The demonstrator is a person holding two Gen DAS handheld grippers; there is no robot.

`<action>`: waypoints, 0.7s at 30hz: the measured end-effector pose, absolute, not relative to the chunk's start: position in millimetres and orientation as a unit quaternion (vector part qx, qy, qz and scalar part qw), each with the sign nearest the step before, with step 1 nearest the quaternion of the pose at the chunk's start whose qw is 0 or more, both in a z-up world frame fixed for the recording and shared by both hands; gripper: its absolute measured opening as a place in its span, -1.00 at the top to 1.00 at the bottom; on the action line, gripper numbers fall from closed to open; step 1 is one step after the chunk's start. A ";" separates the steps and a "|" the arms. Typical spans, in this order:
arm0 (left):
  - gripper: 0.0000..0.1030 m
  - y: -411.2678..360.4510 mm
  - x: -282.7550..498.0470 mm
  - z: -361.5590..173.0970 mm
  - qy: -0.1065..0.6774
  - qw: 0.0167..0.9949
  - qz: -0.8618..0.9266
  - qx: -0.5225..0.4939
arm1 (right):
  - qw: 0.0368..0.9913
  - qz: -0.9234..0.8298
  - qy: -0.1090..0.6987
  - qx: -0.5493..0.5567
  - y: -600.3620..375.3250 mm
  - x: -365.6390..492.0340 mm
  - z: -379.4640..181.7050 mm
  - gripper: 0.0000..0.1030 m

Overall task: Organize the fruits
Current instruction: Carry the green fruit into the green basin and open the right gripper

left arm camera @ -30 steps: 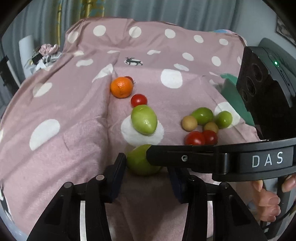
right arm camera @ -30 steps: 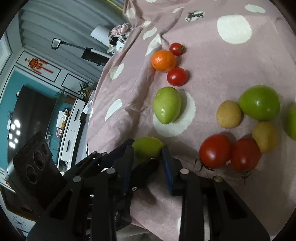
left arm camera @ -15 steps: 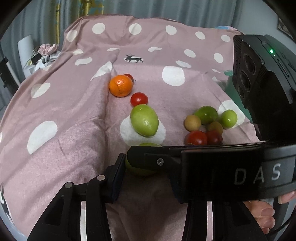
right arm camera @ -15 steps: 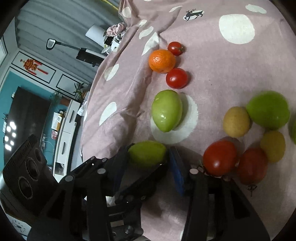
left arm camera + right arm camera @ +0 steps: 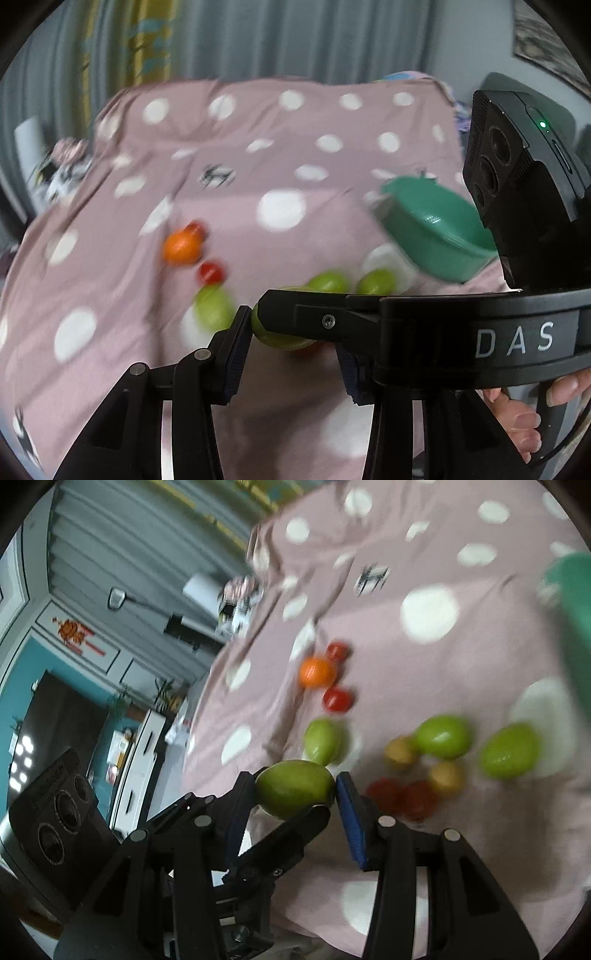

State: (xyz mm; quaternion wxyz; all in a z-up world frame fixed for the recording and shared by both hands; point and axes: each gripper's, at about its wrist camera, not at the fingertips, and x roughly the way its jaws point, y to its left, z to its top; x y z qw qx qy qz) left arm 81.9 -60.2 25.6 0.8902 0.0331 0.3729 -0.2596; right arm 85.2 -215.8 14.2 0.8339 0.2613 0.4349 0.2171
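Observation:
My right gripper (image 5: 295, 794) is shut on a green mango (image 5: 293, 789) and holds it lifted above the pink dotted cloth (image 5: 424, 686). In the left wrist view the same mango (image 5: 275, 338) sits between my left gripper's (image 5: 291, 339) open fingers, with the right gripper's black finger crossing in front. On the cloth lie another green mango (image 5: 322, 738), an orange (image 5: 317, 672), two small red tomatoes (image 5: 337, 699), two round green fruits (image 5: 443, 736), two yellowish fruits (image 5: 400, 752) and two red tomatoes (image 5: 402, 797). A green bowl (image 5: 436, 232) stands at the right.
The cloth has a raised fold (image 5: 162, 221) left of the orange. Curtains (image 5: 258, 37) hang behind the bed. A person's hand (image 5: 524, 417) holds the right gripper's handle at lower right. Both views are motion-blurred.
The right gripper has closed on the near green mango and lifted it off the cloth. Both cameras have risen and tilted up, bringing the green bowl into view.

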 end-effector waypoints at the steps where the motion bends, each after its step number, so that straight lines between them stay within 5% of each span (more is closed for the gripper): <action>1: 0.16 -74.1 83.7 34.3 0.368 0.888 -0.274 0.034 | 0.839 0.207 0.427 0.265 -228.4 82.5 22.1 0.11; 9: 0.16 -175.2 95.5 64.0 0.343 0.857 -0.384 0.030 | 0.888 0.091 0.374 0.254 -333.4 52.0 67.8 0.10; 14: 0.16 -245.4 103.4 54.2 0.340 0.840 -0.407 0.113 | 0.885 0.015 0.367 0.285 -388.2 45.5 55.5 0.15; 21: 0.16 -276.1 129.0 33.9 0.389 0.806 -0.442 0.052 | 0.883 -0.051 0.376 0.275 -419.7 51.9 43.8 0.15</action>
